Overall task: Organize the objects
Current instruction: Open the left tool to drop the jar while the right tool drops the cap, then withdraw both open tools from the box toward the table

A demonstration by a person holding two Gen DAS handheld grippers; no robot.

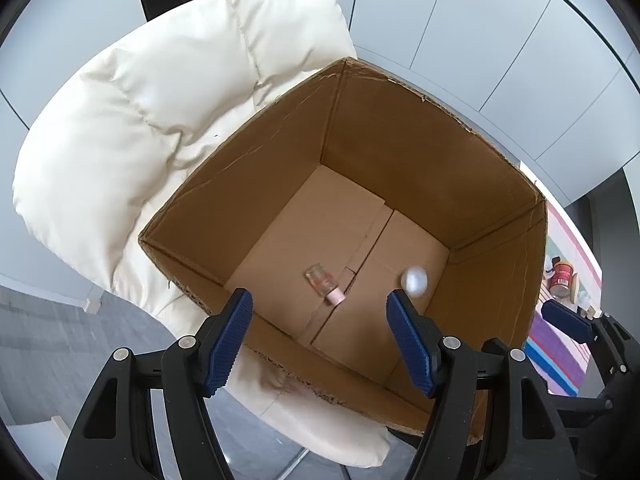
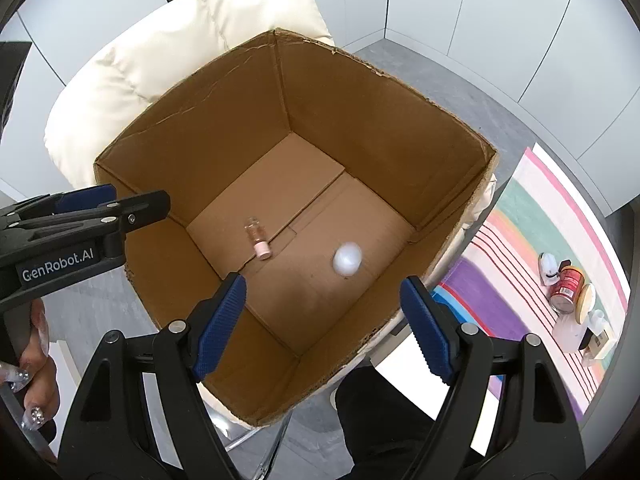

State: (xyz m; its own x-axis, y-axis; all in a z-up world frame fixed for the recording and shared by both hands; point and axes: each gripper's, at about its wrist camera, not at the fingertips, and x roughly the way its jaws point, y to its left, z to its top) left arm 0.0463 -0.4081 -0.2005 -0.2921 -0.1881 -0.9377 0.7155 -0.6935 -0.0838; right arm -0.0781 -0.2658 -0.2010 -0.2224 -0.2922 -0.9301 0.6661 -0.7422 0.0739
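We hold both grippers over the open cardboard box (image 2: 360, 128), which sits on a cream padded chair (image 1: 132, 128). The left gripper (image 1: 320, 316) and right gripper (image 2: 322, 300) are both spread, with nothing between the pads. On the box floor lie 2 things: a small glass bottle (image 2: 256, 236) with a pink cap, on its side near the centre seam, and a blurred white ball (image 2: 347, 259) at about 4 o'clock from it. We judge the bottle light, rigid, slippery and fragile; its body looks best to pinch. At 3 o'clock a striped cloth (image 2: 532, 232) carries more jars (image 2: 566, 286). Pale panelled walls surround us.
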